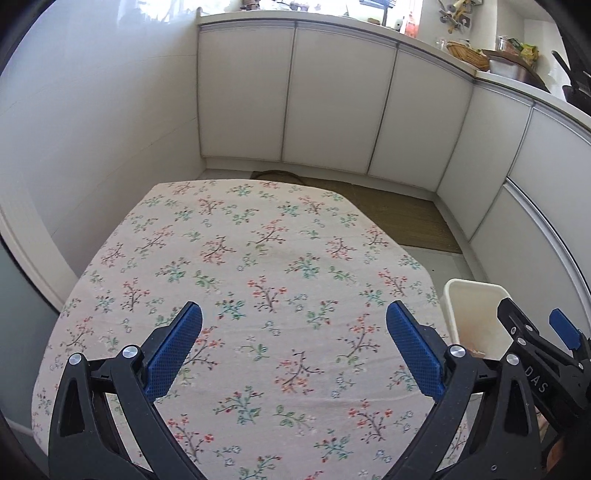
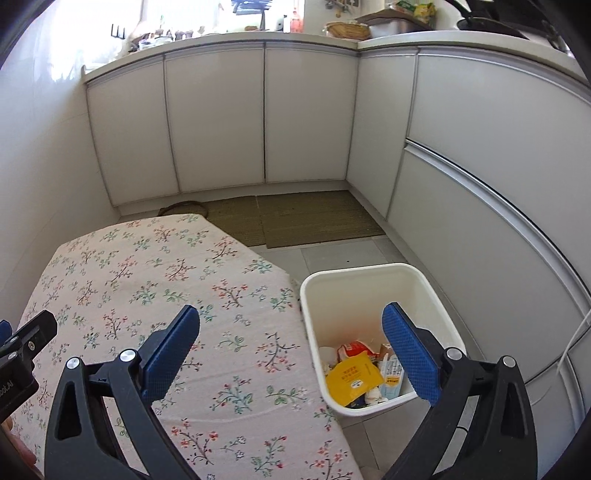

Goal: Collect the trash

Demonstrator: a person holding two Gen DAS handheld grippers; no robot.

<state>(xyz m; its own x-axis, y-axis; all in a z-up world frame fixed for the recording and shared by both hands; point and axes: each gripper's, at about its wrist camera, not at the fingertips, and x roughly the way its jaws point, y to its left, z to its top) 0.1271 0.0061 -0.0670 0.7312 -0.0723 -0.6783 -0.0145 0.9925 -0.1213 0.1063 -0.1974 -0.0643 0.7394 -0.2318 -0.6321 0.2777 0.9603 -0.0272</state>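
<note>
Above a counter (image 1: 258,266) draped in a floral cloth, the left hand-held gripper (image 1: 293,350) hangs with its blue pads spread wide apart and nothing between them. Beside it on the right, the right hand-held gripper (image 2: 291,354) is likewise fully spread and empty, straddling the counter's right edge. On the tiled floor just right of the counter stands a white bin (image 2: 436,295), holding the collected trash: a yellow packet (image 2: 352,380), a red-and-white wrapper (image 2: 351,349) and other packaging. Beyond the counter, woven mats (image 2: 314,218) lie on the floor before white cabinet doors (image 2: 218,118), with kitchen clutter on the worktop (image 2: 258,35) at the far side.
</note>
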